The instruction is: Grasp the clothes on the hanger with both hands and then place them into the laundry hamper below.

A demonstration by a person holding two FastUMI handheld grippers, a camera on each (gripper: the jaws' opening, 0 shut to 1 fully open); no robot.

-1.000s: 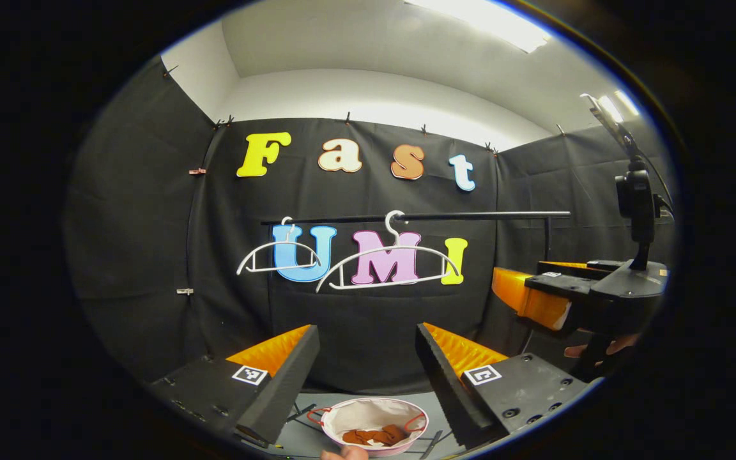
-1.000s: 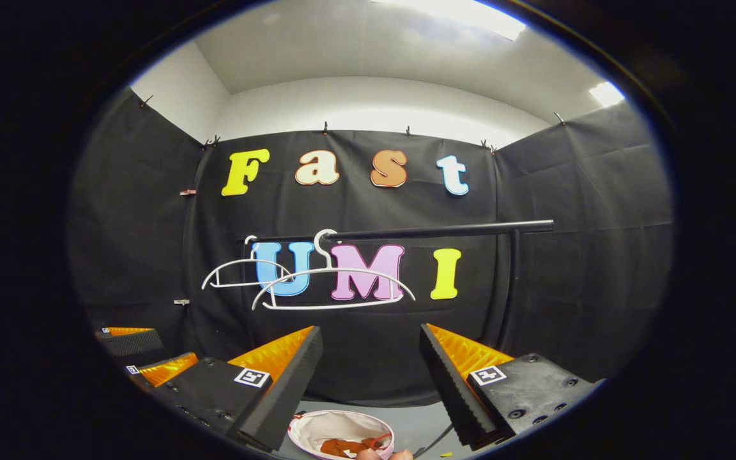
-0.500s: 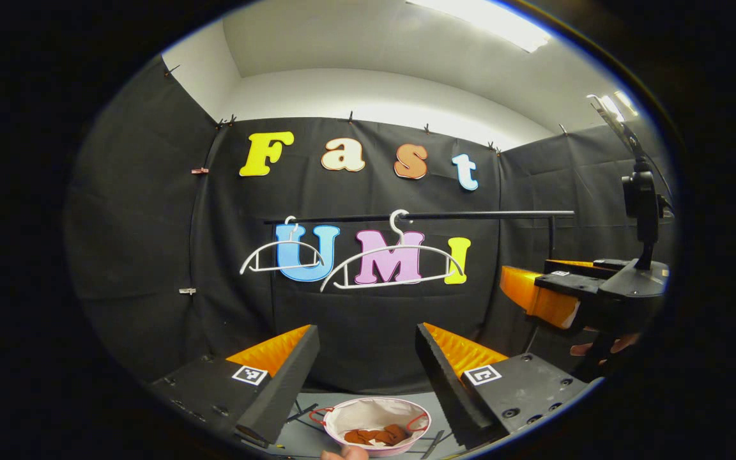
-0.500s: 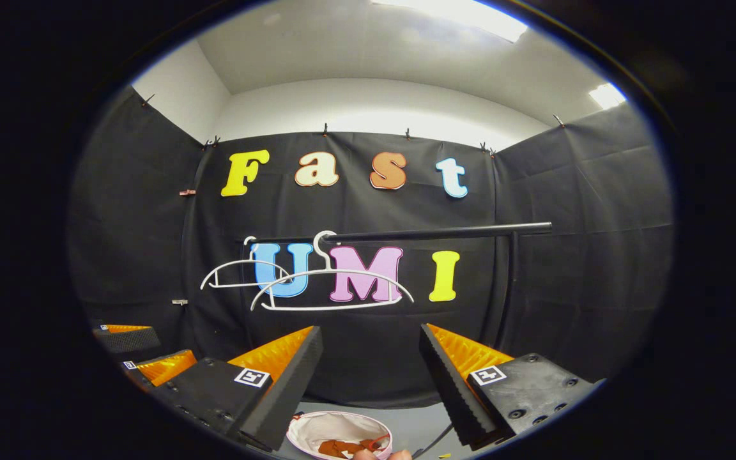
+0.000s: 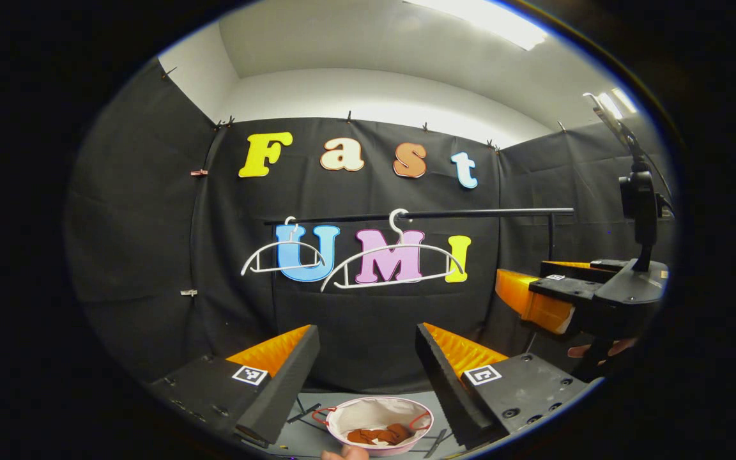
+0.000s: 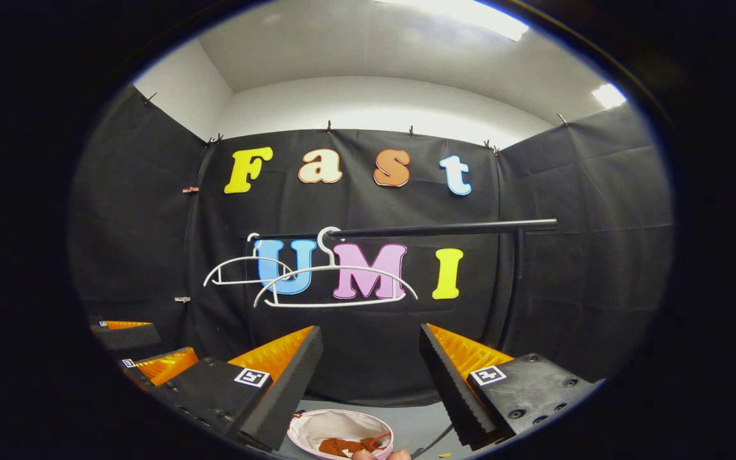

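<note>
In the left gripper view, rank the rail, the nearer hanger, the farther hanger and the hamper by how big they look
1. Rail, widest.
2. Nearer hanger.
3. Hamper and farther hanger: look about alike, so unranked; the hamper sits lower, partly hidden by a finger.

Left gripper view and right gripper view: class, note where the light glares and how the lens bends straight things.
Left gripper view: the ceiling light blows out white and the rail bows slightly. Right gripper view: a similar glare from the ceiling light; the hamper at the bottom edge looks squashed.
</note>
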